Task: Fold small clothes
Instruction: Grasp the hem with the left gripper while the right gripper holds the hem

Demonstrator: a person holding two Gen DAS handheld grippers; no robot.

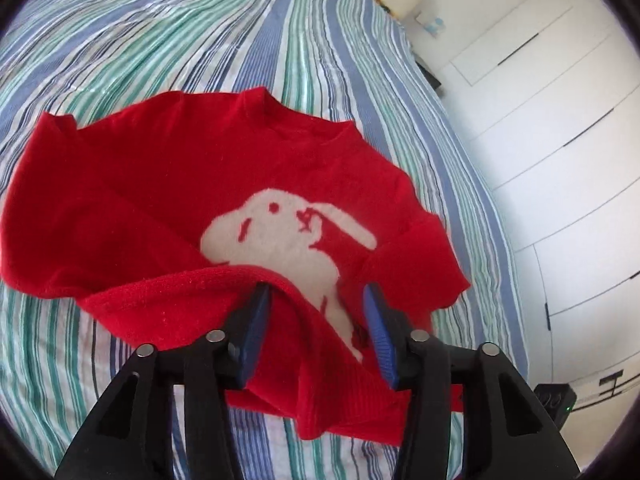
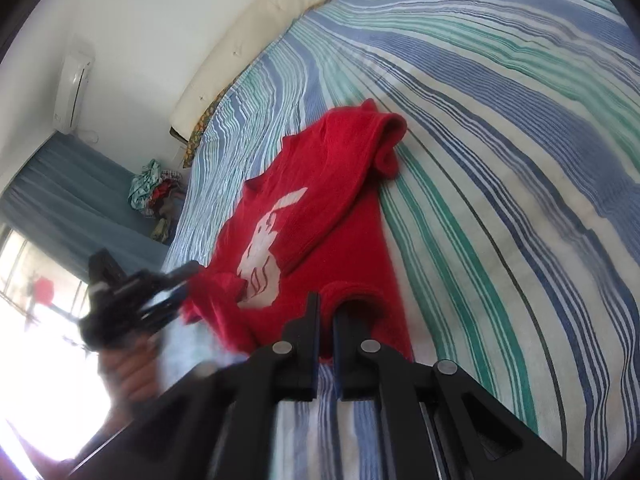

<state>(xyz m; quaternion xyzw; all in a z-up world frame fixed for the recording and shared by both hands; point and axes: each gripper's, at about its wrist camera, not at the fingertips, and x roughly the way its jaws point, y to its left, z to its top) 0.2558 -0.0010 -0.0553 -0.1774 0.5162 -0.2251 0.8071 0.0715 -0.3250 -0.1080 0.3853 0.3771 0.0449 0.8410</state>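
— What's my left gripper doing?

— I see its jaws standing partway apart, pointing steeply down. The left blue pad touches a raised fold of the red sweater; the right pad stands clear of it.

— And from the other side?

— From the right wrist I see it blurred at the left, with the person's hand wrapped round its grip.

— My right gripper?

— I read its jaws as closed to a thin slit, tilted down, pinching the sweater's near hem at the tips.
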